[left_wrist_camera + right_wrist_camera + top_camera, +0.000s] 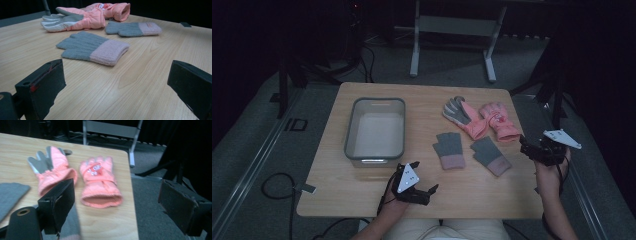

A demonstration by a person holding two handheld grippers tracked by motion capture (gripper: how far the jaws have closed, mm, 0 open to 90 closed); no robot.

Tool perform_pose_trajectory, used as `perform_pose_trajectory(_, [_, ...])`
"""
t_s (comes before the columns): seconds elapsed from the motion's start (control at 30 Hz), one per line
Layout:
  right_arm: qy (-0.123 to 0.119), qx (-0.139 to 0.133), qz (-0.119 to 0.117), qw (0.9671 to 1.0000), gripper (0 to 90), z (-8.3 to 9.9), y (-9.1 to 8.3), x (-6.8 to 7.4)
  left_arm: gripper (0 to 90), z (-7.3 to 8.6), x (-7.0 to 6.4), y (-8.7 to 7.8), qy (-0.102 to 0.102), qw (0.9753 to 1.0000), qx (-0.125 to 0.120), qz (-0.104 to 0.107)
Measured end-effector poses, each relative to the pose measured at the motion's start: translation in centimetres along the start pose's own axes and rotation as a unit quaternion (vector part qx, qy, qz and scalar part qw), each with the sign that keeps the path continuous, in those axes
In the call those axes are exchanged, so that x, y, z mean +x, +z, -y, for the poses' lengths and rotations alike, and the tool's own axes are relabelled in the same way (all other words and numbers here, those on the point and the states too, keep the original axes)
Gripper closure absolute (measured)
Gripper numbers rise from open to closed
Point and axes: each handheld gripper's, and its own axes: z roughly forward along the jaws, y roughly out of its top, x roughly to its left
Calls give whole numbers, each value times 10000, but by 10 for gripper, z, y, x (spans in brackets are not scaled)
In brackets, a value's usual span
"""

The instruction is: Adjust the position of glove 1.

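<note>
From above, a wooden bench (362,192) carries a grey bin (375,128) on its left half. To the right lie two pink ski gloves (479,119) side by side near the far edge, and two grey knit gloves (449,150) with pink cuffs nearer the person. The left tool (428,193) hovers low at the near edge, just below the bin, jaws spread and holding nothing. The right tool (526,148) sits at the bench's right edge, beside the nearer knit glove; from here I cannot tell its jaws' state.

Along the left tool (117,82), both black jaws stand wide apart with bare wood between them. One knit glove (93,47) lies flat ahead, the other beyond it, the pink pair farthest.

Along the right tool (120,207), the jaws gape wide, empty. One pink glove (100,182) lies cuff toward the camera, its mate (51,166) palm up just beside it.
</note>
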Motion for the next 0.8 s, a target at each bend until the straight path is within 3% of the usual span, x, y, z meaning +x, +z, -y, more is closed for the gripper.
perform_pose_trajectory(0.1, [-132,40,-318,9994,160,-9,3,9,6,0,0,0,15,10000,5,4])
perform_pose_trajectory(0.27, [-419,157,-540,9975,147,-16,8,21,6,0,0,0,22,10000,9,10])
perform_pose_trajectory(0.33, [-466,249,-815,9953,133,-20,15,32,6,0,0,0,33,10000,12,13])
perform_pose_trajectory(0.57, [-549,150,-1280,9901,130,-26,23,54,6,0,0,0,35,10000,20,30])
perform_pose_trajectory(0.6, [-583,148,-1428,9879,131,-27,26,60,6,0,0,0,41,10000,16,31])
perform_pose_trajectory(0.7, [-637,152,-1529,9861,134,-29,30,69,6,0,-1,0,84,10000,30,34])
perform_pose_trajectory(0.8, [-622,151,-1782,9819,134,-30,38,81,6,0,-1,0,84,10000,33,36])
